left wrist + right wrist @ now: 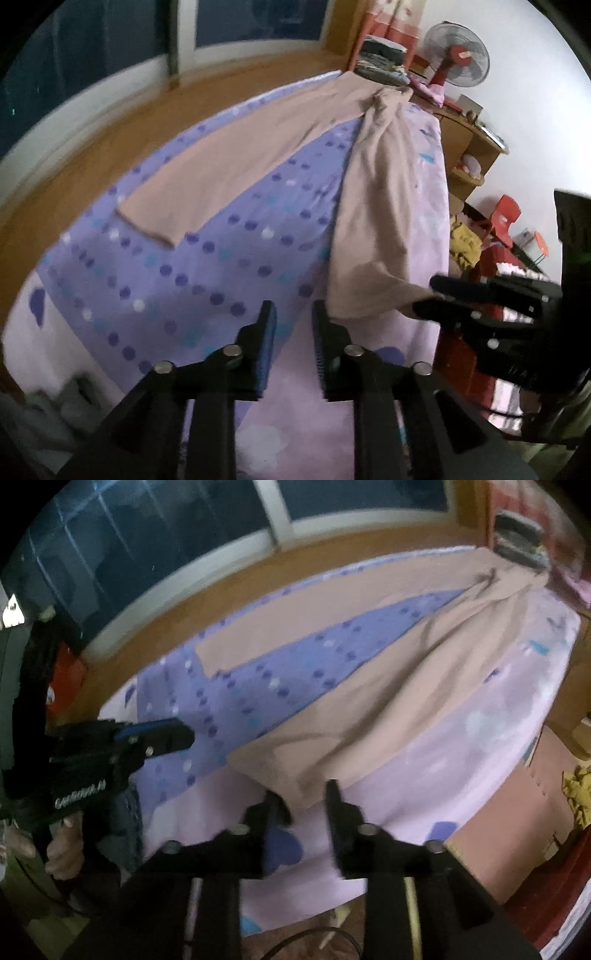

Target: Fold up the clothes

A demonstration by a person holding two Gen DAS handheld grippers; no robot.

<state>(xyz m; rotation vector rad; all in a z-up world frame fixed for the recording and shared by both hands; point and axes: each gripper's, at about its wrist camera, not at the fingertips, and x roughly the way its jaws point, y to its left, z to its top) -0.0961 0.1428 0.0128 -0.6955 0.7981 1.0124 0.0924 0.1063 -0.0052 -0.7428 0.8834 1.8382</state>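
Jaws of the left gripper point(293, 314) stand part-open with nothing between them, the near hem of the beige trousers point(373, 206) lying just to their right on the bed point(207, 280). The right gripper point(304, 794) is also part-open; the hem corner of that same trouser leg sits at or between its jaws, but whether the pads touch the cloth I cannot tell.

The trousers lie spread in a V: both legs run lengthwise away from the grippers to the waist at the far end of the bed, one leg close by, the other well apart toward the wooden bed frame point(92, 147) and window side. The right gripper is nearer the near leg's hem, the left next to it. My guess is the coming move is to bring one leg over the other, across the dotted purple sheet between them.

Nothing lies on the cloth. Beyond the waist are a stack of clothes point(382, 59) and a fan point(456, 55); a red chair point(504, 218) stands off the bed's edge.
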